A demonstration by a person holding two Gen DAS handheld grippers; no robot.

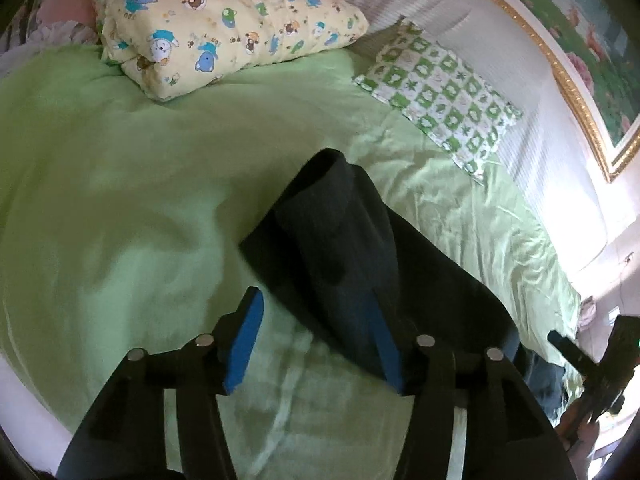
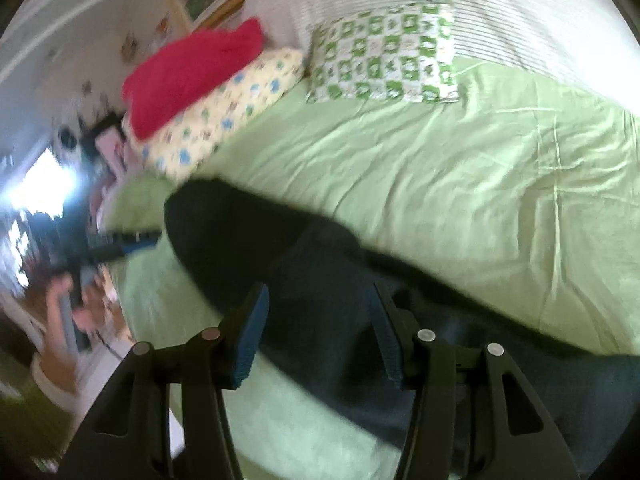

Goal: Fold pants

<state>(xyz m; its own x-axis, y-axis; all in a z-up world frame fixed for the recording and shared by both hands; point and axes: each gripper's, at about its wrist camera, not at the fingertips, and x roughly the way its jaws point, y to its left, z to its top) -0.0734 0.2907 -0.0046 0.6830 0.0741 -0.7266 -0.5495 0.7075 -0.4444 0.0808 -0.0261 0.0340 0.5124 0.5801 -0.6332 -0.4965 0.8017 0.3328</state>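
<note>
**Squaring up the pants before the next fold**

Hovering over the dark, soft-fabric pants (image 1: pixel 352 240), I have both claws spread apart and holding nothing. The pants lie on the pale green bedsheet (image 1: pixel 140 200), roughly in the middle of the bed, with one rounded end reaching toward the pillows and the rest trailing back under my tools.

My left gripper (image 1: pixel 316 340) sits at the near edge of the cloth: its right blue pad (image 1: pixel 384 344) overlaps the dark fabric, while the left pad (image 1: pixel 246 344) is over bare sheet. My right gripper (image 2: pixel 320 332) hangs over the cloth itself, though that view is blurred, so I cannot tell whether the pads touch it.

To do this well, I judge I should pinch only at a true edge, one claw at each side, so the layers lift together. Grabbing mid-panel would bunch the fabric. I should also nip just the pants, not the sheet beneath, since both are soft and could be pinched up as one.

The cream cartoon-print pillow (image 1: pixel 224 32) and green-checked pillow (image 1: pixel 440 92) lie well apart from the work.
</note>
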